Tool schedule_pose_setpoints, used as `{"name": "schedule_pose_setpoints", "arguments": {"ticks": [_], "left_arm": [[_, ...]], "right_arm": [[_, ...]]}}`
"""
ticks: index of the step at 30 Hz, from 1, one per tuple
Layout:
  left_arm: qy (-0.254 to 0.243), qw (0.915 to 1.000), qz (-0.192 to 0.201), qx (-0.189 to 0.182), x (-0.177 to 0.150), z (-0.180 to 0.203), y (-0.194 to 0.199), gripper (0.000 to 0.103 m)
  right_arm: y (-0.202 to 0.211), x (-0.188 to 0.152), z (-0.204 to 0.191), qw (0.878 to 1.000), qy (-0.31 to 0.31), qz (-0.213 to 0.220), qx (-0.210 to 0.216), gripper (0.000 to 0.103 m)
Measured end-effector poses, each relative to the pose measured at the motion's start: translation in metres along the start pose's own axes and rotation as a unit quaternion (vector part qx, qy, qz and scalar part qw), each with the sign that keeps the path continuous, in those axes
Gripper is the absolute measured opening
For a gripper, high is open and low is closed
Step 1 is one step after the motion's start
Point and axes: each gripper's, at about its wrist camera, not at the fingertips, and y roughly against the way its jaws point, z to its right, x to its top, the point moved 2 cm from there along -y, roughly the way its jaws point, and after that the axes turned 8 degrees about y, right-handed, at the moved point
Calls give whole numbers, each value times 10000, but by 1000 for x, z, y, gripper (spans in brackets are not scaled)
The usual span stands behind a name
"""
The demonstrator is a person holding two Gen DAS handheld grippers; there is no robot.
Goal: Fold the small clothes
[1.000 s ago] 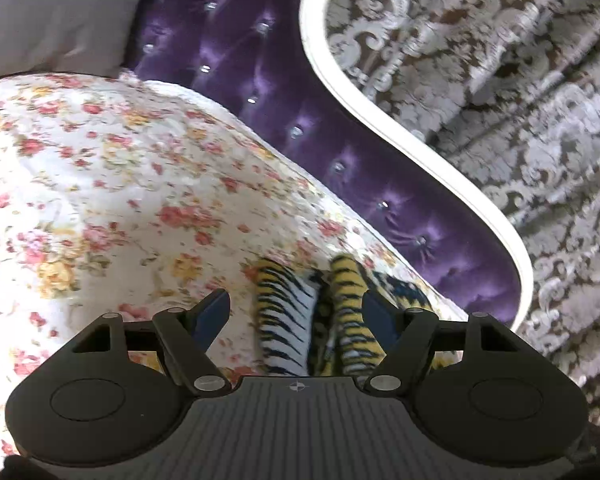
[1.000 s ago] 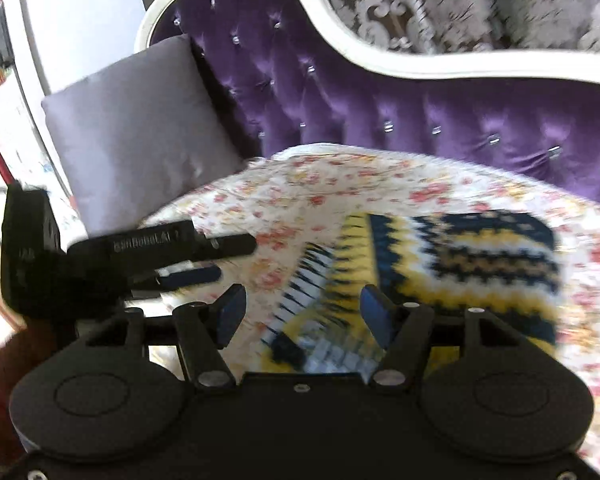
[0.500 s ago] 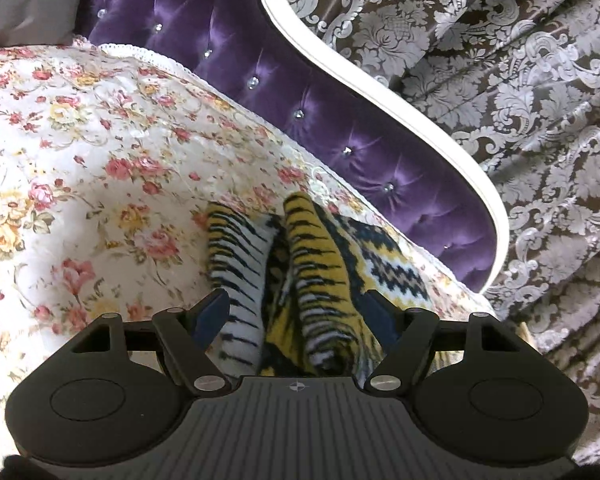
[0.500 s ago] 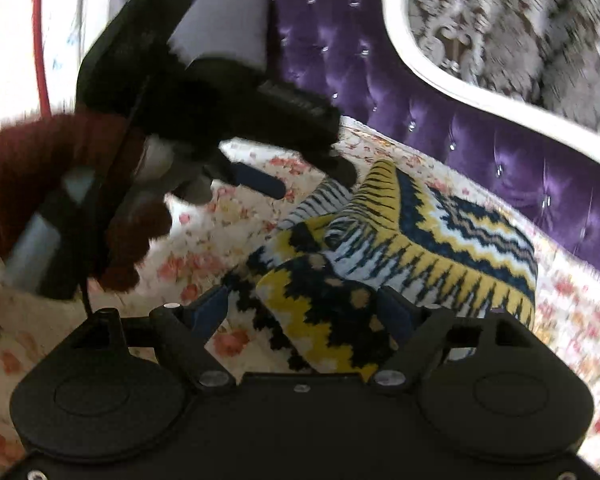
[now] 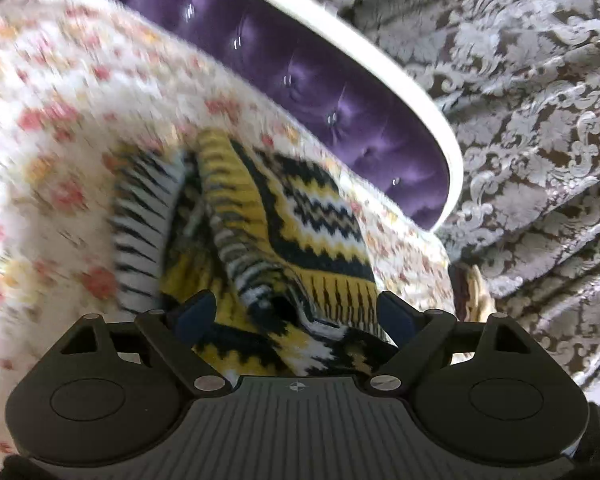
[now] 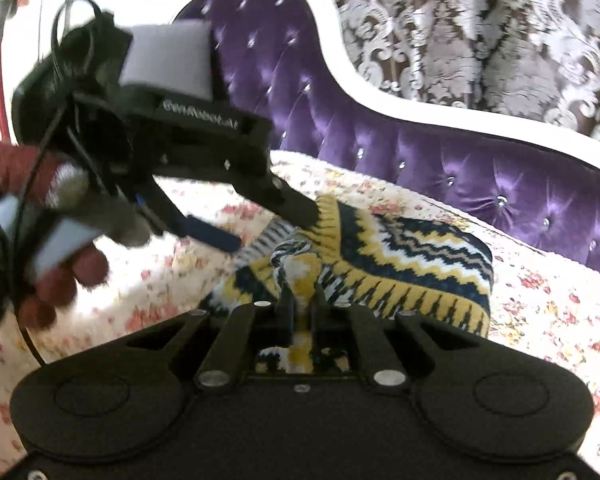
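Note:
A small knitted garment (image 5: 312,208) in yellow, navy and white zigzags lies bunched on the floral bedspread (image 5: 60,128). My left gripper (image 5: 296,314) straddles its near folds; its jaws are opening wide and the blue pads stand clear of the knit. In the right wrist view the garment (image 6: 404,252) spreads to the right. My right gripper (image 6: 302,304) is shut on its crumpled near edge. The left gripper (image 6: 260,222), held by a hand in a dark red glove (image 6: 64,276), hovers over the garment's left end.
A purple tufted sofa back (image 6: 380,128) with a white frame (image 5: 380,60) curves behind the bedspread (image 6: 540,304). A grey cushion (image 6: 168,60) sits at the far left. Brown and silver damask fabric (image 5: 520,120) hangs beyond the frame.
My right gripper has closed on the garment's near edge. The left gripper has moved in over the garment and its jaws have spread wider.

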Motion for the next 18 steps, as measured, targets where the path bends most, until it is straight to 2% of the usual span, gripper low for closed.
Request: {"name": "schedule_pose_setpoints", "arguments": {"ticks": [5, 8, 10, 11, 12, 18], "left_arm": [[-68, 9997, -142, 199, 10, 4, -35, 87], [-419, 9981, -52, 453, 17, 10, -49, 84], [-624, 9946, -99, 824, 19, 14, -59, 56], [-762, 9923, -153, 963, 19, 16, -62, 33], [-1011, 9893, -179, 1040, 19, 19, -63, 24], [-2033, 9750, 26, 902, 26, 46, -22, 22]], "right_arm": [[-3, -3, 4, 9997, -170, 19, 151, 13], [-6, -4, 2, 9996, -180, 26, 205, 13], [-7, -6, 1, 9995, -208, 16, 229, 13], [-6, -7, -1, 9994, -233, 5, 242, 13], [-7, -8, -2, 9994, -252, -3, 252, 13], [-2, 2, -13, 9984, -412, 215, 320, 13]]}}
